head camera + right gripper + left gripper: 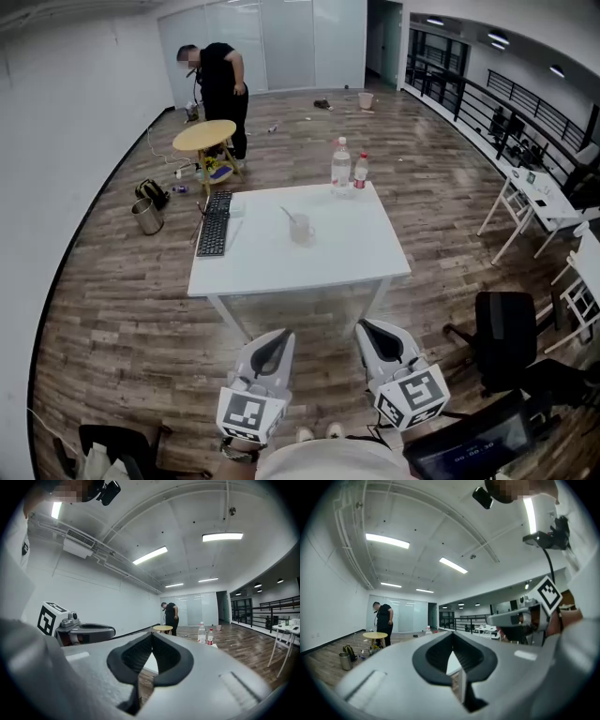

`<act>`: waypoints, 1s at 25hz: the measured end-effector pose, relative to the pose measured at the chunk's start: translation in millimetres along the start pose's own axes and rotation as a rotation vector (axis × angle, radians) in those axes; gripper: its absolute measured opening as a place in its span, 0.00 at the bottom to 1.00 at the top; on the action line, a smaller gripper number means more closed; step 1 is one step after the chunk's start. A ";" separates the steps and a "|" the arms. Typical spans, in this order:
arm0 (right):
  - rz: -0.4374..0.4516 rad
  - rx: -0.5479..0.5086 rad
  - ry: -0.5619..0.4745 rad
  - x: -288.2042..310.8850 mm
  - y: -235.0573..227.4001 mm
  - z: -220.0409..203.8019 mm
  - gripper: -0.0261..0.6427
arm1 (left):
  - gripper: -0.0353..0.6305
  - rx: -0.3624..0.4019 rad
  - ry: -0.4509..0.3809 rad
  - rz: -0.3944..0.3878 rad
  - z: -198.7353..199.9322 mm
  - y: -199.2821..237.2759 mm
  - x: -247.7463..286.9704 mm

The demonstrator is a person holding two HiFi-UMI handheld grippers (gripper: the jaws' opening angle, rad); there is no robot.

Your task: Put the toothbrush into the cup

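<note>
A clear cup (301,229) stands near the middle of the white table (347,258). A thin toothbrush (288,215) leans up out of it to the left; it is too small to see more. Both grippers hang well short of the table's near edge, close to my body and pointing level toward it. My left gripper (275,343) has its jaws together with nothing between them, and its own view (452,635) shows the same. My right gripper (374,330) is likewise shut and empty (152,637).
A black keyboard (214,223) lies along the table's left side. Two plastic bottles (340,166) stand at its far edge. A black office chair (504,337) is at the right. A person (222,82) stands by a round yellow table (204,135) far back.
</note>
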State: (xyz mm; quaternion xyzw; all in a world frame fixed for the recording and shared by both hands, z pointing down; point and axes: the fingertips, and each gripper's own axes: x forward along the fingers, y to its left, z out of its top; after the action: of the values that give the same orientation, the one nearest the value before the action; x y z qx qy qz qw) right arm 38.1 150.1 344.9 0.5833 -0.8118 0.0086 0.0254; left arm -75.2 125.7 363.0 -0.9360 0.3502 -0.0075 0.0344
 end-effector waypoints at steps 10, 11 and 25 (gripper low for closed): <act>0.013 -0.061 -0.012 10.9 -7.3 5.0 0.04 | 0.06 0.003 -0.006 0.000 4.5 -6.4 16.3; 0.014 -0.060 -0.012 11.4 -8.4 4.6 0.04 | 0.06 0.008 -0.003 0.000 3.0 -6.2 17.2; 0.059 -0.050 -0.016 10.5 -10.2 3.1 0.04 | 0.06 -0.014 -0.011 0.016 8.1 -10.2 26.9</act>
State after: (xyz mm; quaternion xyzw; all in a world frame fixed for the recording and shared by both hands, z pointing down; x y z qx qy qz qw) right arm 44.3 136.8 342.2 0.5583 -0.8288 -0.0158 0.0332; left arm -47.9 116.2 355.3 -0.9335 0.3574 0.0002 0.0297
